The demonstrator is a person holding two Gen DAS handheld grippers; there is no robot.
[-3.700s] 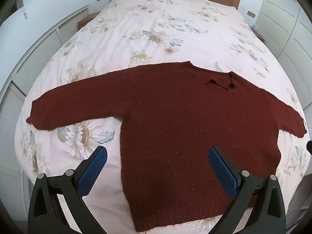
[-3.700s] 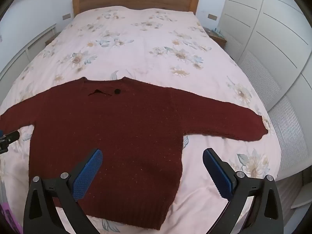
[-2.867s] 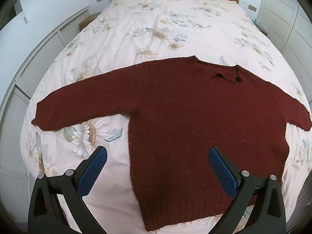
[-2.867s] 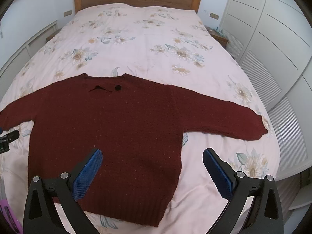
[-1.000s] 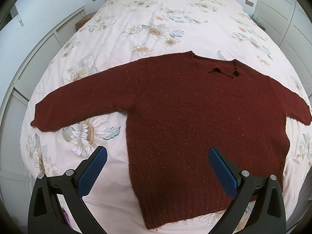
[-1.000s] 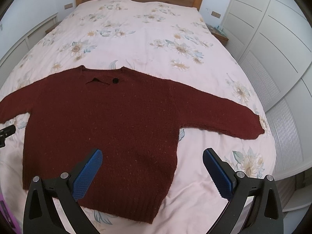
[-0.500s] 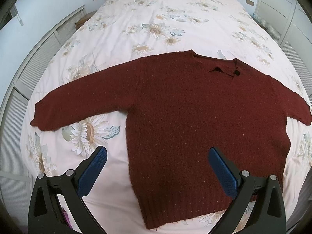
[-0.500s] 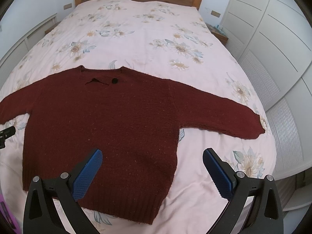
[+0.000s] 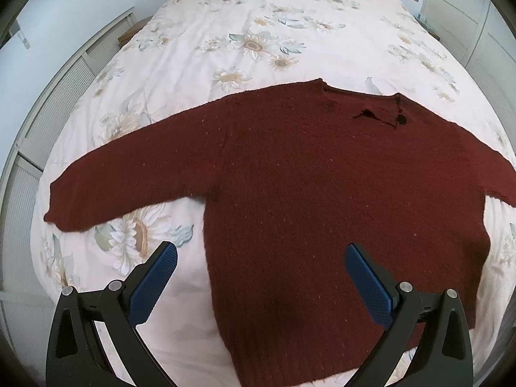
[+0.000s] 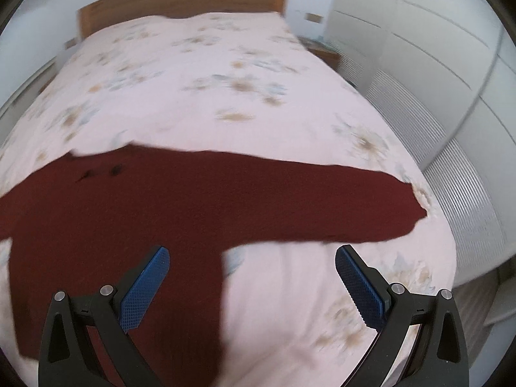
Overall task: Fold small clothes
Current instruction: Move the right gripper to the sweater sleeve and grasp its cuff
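- Since half a second ago the right gripper (image 10: pixel 248 271) has swung toward the right sleeve (image 10: pixel 338 206) and dropped closer to it; its view is smeared with motion, while the left gripper (image 9: pixel 261 274) has only eased a little nearer the sweater (image 9: pixel 322 193).
- Both grippers stand wide open with nothing between their blue pads (image 9: pixel 151 280).
- Dark red and knitted, the sweater lies flat and face up near the foot of the bed (image 9: pixel 258 32), both sleeves spread straight out, hem nearest the cameras.
- No fold has been made; the step in hand looks like reaching for the first sleeve.
- To do it well, the right gripper should come down near the cuff (image 10: pixel 409 209), close on both knit layers only, and leave the flowered cover (image 10: pixel 225 96) out of the pinch.
- Carrying the sleeve low across the chest would keep the loose knit from dragging the body askew.
- The left gripper, over the left hem side, could pin the body while the sleeve travels.
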